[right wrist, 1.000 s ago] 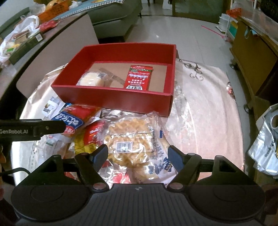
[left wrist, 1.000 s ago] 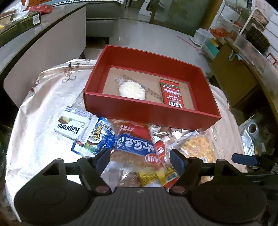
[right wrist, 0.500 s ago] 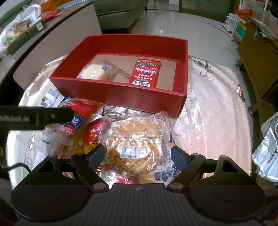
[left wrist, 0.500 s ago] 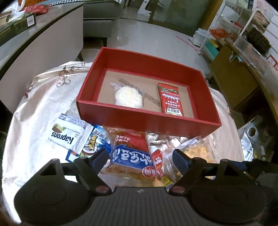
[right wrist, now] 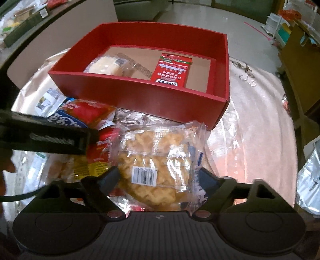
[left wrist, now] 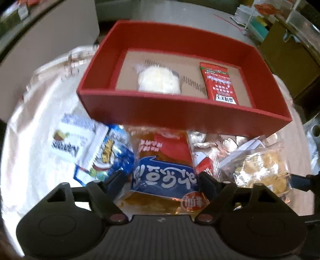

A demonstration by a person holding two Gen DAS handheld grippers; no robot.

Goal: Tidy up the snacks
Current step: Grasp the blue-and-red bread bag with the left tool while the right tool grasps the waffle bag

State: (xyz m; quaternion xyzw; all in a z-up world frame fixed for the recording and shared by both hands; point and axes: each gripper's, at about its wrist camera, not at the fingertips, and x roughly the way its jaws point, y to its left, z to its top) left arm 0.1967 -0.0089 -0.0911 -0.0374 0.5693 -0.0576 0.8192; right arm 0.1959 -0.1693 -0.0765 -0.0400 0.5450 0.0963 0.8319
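Snacks are piled at six o'clock of the red box (right wrist: 144, 100): a waffle pack (right wrist: 158, 160) is straddled by the closing right gripper (right wrist: 160, 180), a blue-banded bread pack (left wrist: 164, 176) by the closing left gripper (left wrist: 162, 180); pad contact cannot be told. A round bun (left wrist: 159, 81) and red packet (left wrist: 219, 84) are seen inside.

Home living room, grey sofa (right wrist: 136, 10) at 12 o'clock, cloth-covered round table (right wrist: 260, 124), tiled floor (right wrist: 236, 26), wooden cabinet (right wrist: 296, 66) at 2 o'clock, cluttered counter (right wrist: 22, 26) at 10 o'clock.
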